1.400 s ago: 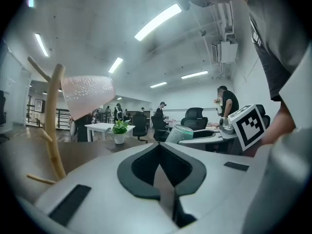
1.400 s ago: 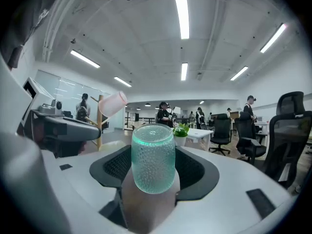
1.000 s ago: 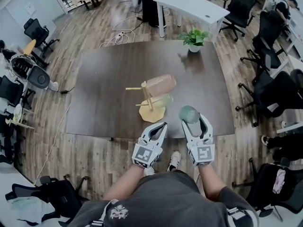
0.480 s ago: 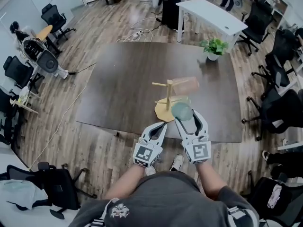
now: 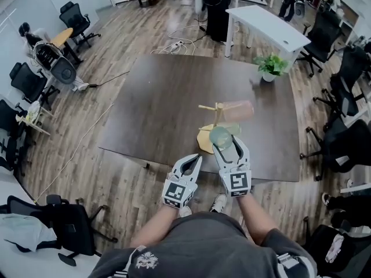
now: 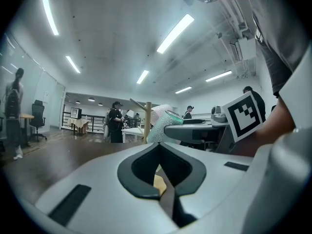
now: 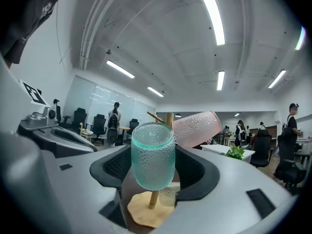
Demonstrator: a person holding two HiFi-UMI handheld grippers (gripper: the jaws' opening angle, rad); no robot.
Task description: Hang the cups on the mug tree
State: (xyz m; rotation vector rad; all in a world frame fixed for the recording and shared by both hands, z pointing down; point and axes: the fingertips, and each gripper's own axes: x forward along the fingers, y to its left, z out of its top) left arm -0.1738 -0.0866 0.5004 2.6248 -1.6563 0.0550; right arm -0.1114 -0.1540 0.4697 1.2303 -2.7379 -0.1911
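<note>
R gripper (image 5: 224, 145) is clamping the teal cup (image 7: 152, 152) betw. its jaws and holding it just in front of the mug tree (image 5: 215, 117), which is standing near the desk's (image 5: 156, 109) near edge, right of ctr. L gripper (image 6: 161, 175) is sitting closed and empty, just off that edge. Step in hand appears to be the approach to hang. A pink cup (image 7: 204, 126) and a pale cup (image 7: 168, 195) are already occupying pegs, so the next move is prob. calling for aligning the cup mouth w/ the bare peg (image 7: 156, 116), sliding it on, then opening the jaws.
</note>
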